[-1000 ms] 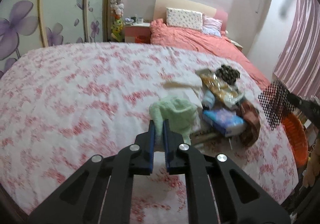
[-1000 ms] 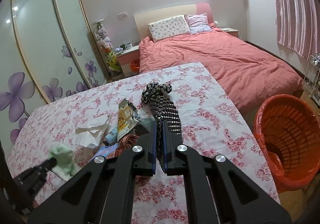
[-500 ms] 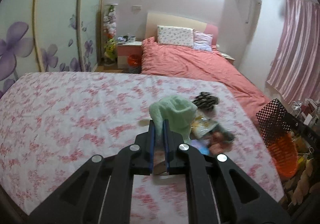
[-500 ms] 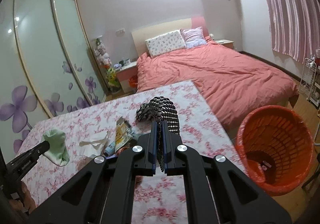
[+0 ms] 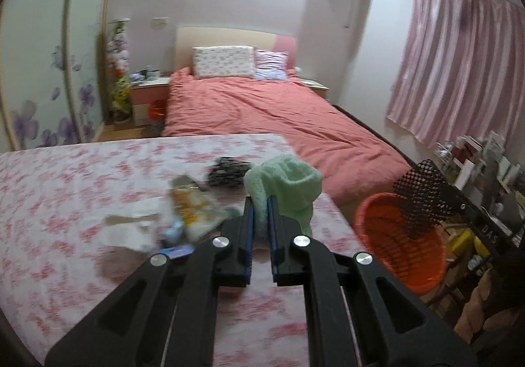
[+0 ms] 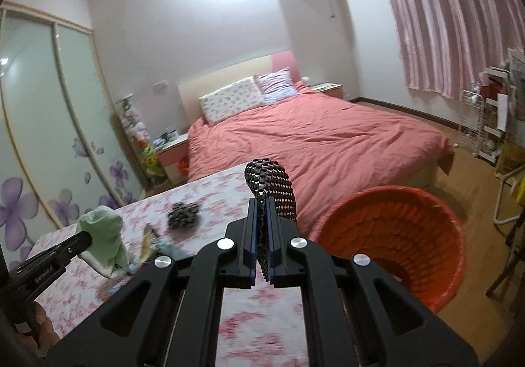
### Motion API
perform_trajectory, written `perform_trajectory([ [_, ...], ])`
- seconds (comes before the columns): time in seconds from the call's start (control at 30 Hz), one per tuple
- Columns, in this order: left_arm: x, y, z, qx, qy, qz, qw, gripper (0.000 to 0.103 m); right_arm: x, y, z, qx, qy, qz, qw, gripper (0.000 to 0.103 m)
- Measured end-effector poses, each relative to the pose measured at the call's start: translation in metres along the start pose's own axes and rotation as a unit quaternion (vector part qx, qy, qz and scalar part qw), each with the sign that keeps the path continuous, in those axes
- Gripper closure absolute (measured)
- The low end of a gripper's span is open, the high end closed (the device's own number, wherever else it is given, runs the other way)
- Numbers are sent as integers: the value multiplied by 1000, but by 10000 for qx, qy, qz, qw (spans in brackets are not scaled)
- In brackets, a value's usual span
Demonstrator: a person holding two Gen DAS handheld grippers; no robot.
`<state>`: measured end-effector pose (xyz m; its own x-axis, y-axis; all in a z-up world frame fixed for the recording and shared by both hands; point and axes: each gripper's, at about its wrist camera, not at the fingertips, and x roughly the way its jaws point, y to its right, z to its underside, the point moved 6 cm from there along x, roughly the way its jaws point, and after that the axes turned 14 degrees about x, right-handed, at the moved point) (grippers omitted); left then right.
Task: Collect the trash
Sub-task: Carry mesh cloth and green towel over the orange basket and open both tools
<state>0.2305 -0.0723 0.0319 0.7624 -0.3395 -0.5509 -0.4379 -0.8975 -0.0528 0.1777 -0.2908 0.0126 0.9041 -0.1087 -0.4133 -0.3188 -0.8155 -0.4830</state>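
Right wrist view looks down into the orange basket [image 6: 390, 235] standing on the wood floor beside the floral-covered bed [image 6: 229, 196]; its ribbed walls show, the bottom sits in shadow and I cannot tell what lies there. The right gripper [image 6: 262, 235] is clamped on a black-and-white patterned cloth [image 6: 272, 186], held near the basket's rim. The left gripper [image 5: 259, 219] pinches a pale green cloth [image 5: 285, 180] above the bed's edge, beside blurred wrappers [image 5: 190, 212].
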Motion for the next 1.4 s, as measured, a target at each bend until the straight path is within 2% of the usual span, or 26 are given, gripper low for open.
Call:
perform_trajectory([
  [0.2, 23, 58, -11, 301, -21, 498, 9983, 94, 3, 42, -11, 287, 126, 267, 9992, 98],
  [0.43, 55, 131, -17, 716, -138, 1019, 9921, 94, 14, 75, -16, 536, 145, 470, 9974, 98],
  [0.6, 80, 166, -14, 897, -259, 1286, 9873, 94, 16, 94, -16, 631, 157, 558, 9963, 98],
  [0.93, 125, 216, -11, 1071, -537, 1587, 9800, 94, 34, 129, -19, 923, 57, 673, 9934, 98],
  [1.07, 141, 222, -6, 1108, -669, 1594, 9787, 92, 39, 135, -15, 998, -30, 691, 9926, 98],
  [1.1, 145, 221, -4, 1102, -705, 1548, 9792, 89, 41, 138, -15, 1002, -56, 710, 9924, 97],
  [1.2, 151, 213, 0, 1047, -795, 1441, 9808, 65, 44, 142, -10, 1075, -154, 761, 9912, 92],
  [1.27, 152, 205, 1, 1022, -808, 1331, 9825, 62, 44, 145, -9, 1118, -176, 814, 9902, 77],
  [1.4, 151, 184, 5, 962, -847, 1081, 9858, 54, 37, 143, -10, 1067, -141, 912, 9900, 69],
])
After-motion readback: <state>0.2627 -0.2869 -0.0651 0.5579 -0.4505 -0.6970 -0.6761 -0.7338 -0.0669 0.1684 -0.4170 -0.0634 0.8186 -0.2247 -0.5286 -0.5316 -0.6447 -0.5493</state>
